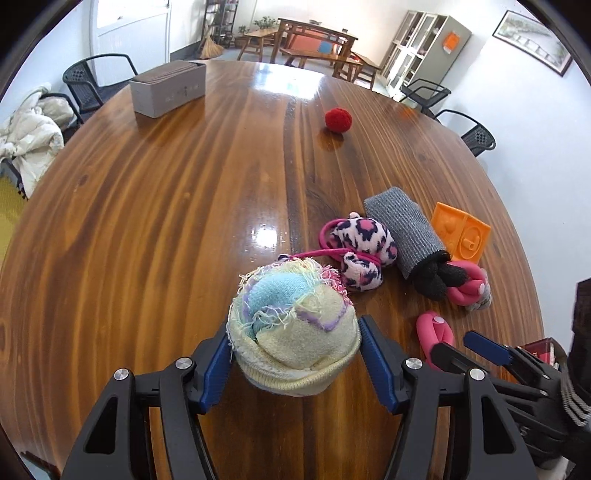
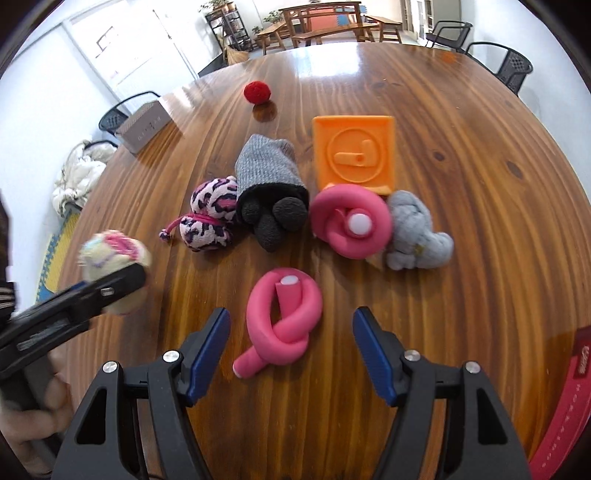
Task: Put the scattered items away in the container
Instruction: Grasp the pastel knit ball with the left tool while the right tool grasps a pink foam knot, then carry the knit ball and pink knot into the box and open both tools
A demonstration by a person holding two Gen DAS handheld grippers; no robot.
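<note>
Left gripper (image 1: 293, 354) clamped on a pastel rolled sock ball (image 1: 293, 328), held above the wooden counter (image 1: 166, 206). Right gripper (image 2: 291, 343) stands apart, its jaws flanking a knotted pink foam curler (image 2: 282, 321) lying on the counter near the camera, untouched. Grey box (image 1: 170, 86) sits far left.

Room: white walls, glossy wooden table (image 1: 184, 206), daylight glare on top.
Black mesh chairs (image 1: 92, 81) at 10 and 2 o'clock; wooden benches and table (image 1: 314, 40) at 12; grey glass-door cabinet (image 1: 424, 51) at 1; framed picture (image 1: 535, 40) at 2; dark shelf unit (image 2: 225, 26) and bright door (image 1: 129, 33) at 11.
</note>
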